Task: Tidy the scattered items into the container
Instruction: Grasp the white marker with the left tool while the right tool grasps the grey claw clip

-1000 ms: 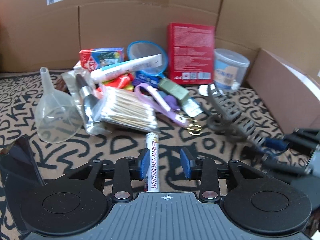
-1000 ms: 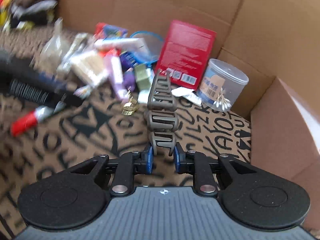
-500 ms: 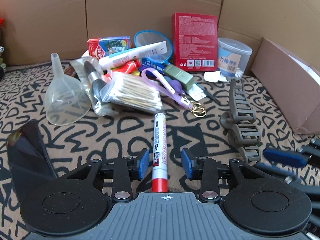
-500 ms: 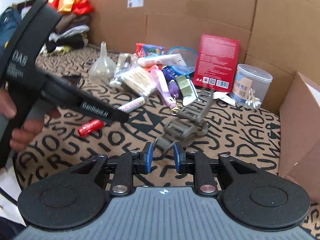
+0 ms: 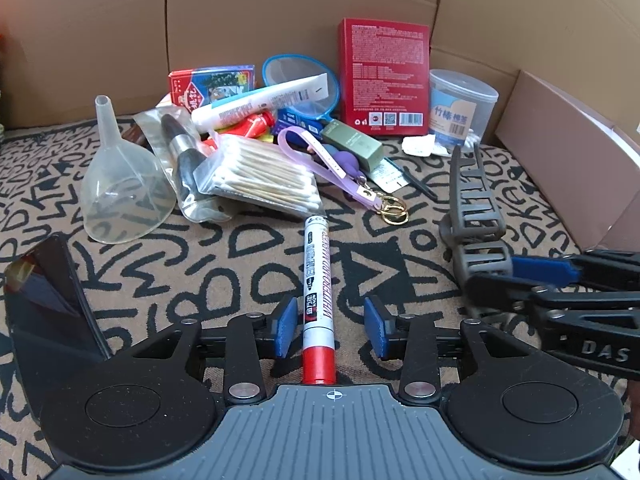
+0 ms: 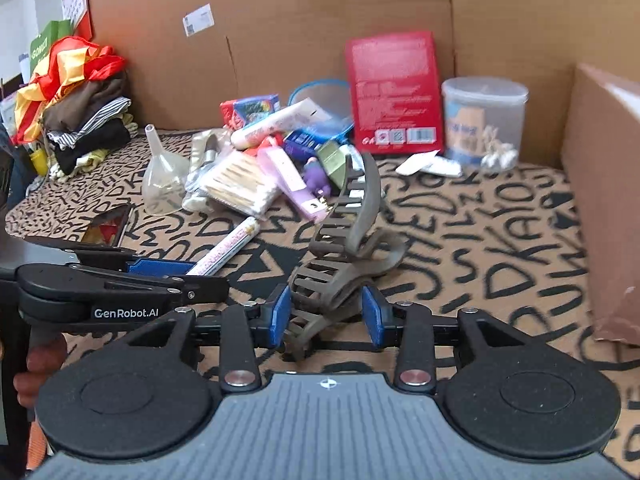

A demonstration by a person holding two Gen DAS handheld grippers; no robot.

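Observation:
A white whiteboard marker with a red cap lies on the patterned carpet. It sits between the pads of my left gripper, whose jaws are closing; a gap shows on each side of it. A grey hair claw clip has its lower end between the pads of my right gripper. Those jaws are opening, and the clip leans on the left pad with a slim gap at the right one. In the left wrist view the clip lies at the right, beside the right gripper's fingers.
Several items are piled at the back: a clear funnel, a cotton swab bag, a purple key strap, a red box and a clear tub. A brown cardboard box stands right. Folded clothes lie far left.
The left jaws have narrowed around the marker. The right gripper has rolled level and its jaws have widened around the clip, which now leans over more.

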